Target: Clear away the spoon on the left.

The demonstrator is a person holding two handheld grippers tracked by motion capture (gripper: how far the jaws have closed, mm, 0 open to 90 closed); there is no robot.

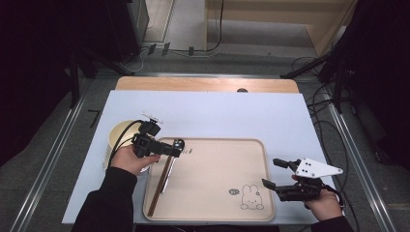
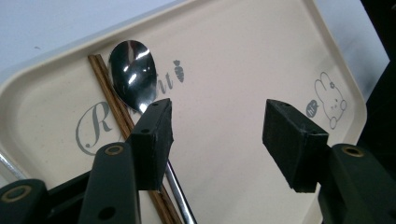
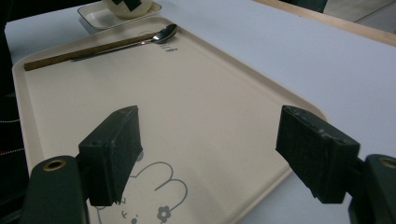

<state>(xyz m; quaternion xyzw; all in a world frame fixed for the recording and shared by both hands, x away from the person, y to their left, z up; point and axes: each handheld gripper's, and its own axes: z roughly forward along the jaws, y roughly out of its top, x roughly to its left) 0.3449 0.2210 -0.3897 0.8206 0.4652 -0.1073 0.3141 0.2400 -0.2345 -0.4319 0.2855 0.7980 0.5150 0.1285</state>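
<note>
We see the spoon (image 1: 170, 162) and chopsticks (image 1: 160, 186) already lying together at nine o'clock on the tray (image 1: 220, 212), the left tool (image 1: 177, 147) spread just above them, the right tool (image 1: 273, 173) spread empty at four o'clock, so we judge the bowl (image 1: 118, 133) remains

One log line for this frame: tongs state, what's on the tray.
left tongs: open, over spoon end | right tongs: open, empty, at tray right edge | spoon beside chopsticks on tray left side | bowl off tray
</note>
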